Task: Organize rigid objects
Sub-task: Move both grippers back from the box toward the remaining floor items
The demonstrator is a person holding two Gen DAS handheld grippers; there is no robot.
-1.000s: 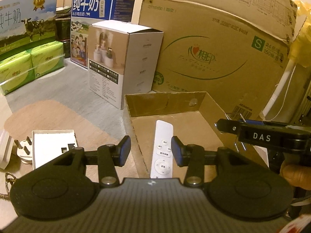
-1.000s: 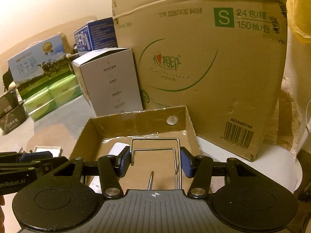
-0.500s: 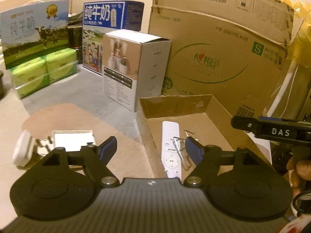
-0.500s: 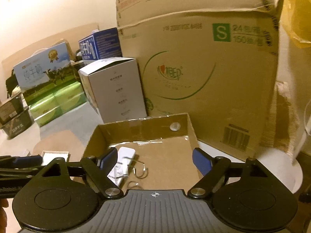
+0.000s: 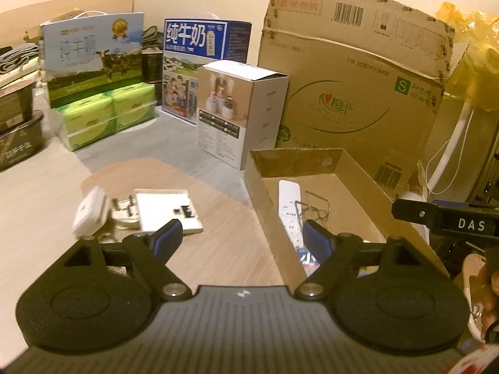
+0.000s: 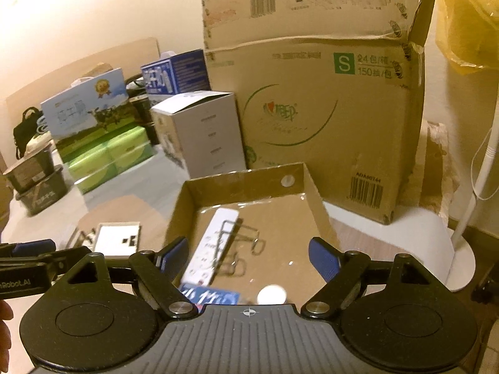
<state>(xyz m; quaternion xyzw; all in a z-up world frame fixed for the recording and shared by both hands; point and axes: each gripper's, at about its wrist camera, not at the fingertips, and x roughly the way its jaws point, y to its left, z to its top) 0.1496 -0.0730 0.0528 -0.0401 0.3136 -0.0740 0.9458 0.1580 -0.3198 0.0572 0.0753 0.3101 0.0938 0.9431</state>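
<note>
White remote control (image 6: 209,246) and a bent wire rack (image 6: 240,249) now lie loose in the shallow cardboard tray (image 6: 307,184), released a moment ago. Left gripper (image 5: 241,238) has just been opening and right gripper (image 6: 248,257) hangs spread, both empty and drawn back. Left of the tray, a white adapter (image 5: 168,207) and plug (image 5: 124,216) await sorting.

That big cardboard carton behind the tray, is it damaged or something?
Yes. The big carton has a torn, crumpled top edge, and its right corner flap sticks up loose. The small tray in front looks intact, with a white remote lying inside.
</note>
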